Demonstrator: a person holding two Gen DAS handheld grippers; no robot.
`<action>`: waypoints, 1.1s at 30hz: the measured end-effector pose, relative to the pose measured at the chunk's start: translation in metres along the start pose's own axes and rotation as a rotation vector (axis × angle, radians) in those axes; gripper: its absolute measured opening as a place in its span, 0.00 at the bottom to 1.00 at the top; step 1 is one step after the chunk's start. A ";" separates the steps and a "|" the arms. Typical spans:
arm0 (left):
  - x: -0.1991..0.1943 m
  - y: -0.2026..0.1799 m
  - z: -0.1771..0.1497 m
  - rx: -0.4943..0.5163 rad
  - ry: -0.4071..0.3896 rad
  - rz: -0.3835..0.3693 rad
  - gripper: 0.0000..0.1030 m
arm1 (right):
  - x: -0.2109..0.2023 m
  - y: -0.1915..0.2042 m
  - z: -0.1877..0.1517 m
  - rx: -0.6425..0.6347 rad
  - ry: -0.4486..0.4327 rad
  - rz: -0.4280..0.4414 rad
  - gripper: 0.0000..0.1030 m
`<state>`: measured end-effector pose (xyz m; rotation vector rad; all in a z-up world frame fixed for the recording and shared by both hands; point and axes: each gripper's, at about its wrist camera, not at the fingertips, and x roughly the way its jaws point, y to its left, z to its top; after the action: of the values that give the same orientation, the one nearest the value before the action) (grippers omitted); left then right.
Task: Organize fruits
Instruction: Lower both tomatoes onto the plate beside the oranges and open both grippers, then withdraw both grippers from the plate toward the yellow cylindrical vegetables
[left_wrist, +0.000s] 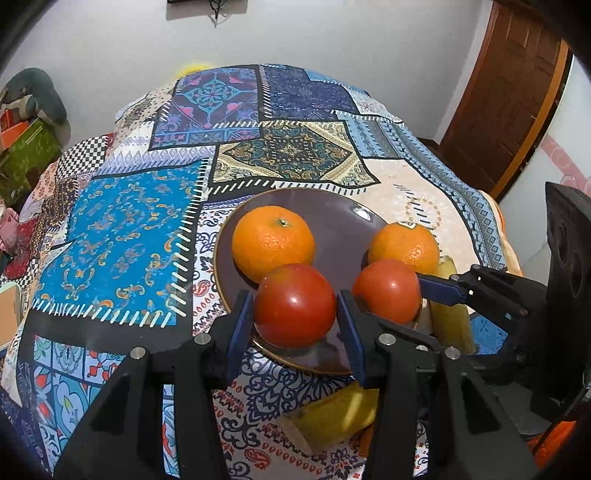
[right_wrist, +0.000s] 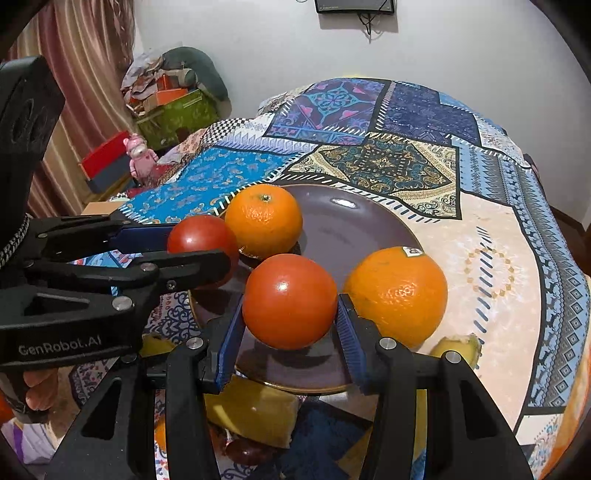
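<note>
Both grippers carry a tomato over the dark purple plate. The left gripper is clamped on the left tomato, its blue pads pressed to either side, and the right gripper grips the right tomato the same way. Both tomatoes hang just above the plate's near half; whether either already touches the glaze cannot be told.

Two oranges share the space: one sits on the plate's far left part, the stickered orange at its right rim, apparently partly off it. Bananas lie on the patchwork cloth under the plate's near edge.

The risks, as I judge them: the tomatoes are close together, so the inner fingers could knock one another on release. A tomato let go while off the surface (smooth and round) would likely roll toward the rim or nudge the stickered orange off. Squeezing harder could bruise the soft skin.
</note>
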<state>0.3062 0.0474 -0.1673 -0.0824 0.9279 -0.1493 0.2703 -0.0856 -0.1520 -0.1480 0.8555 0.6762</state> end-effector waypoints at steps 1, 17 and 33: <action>0.001 -0.001 0.000 0.006 0.004 -0.001 0.45 | 0.001 0.000 0.000 0.000 0.004 0.001 0.44; 0.002 -0.005 0.002 0.000 -0.007 -0.015 0.45 | 0.009 0.001 -0.002 0.001 0.021 -0.007 0.46; -0.031 -0.006 -0.010 0.006 -0.009 0.007 0.45 | -0.047 -0.009 -0.012 0.014 -0.046 -0.067 0.46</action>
<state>0.2792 0.0468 -0.1479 -0.0744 0.9186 -0.1452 0.2464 -0.1204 -0.1270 -0.1476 0.8076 0.6086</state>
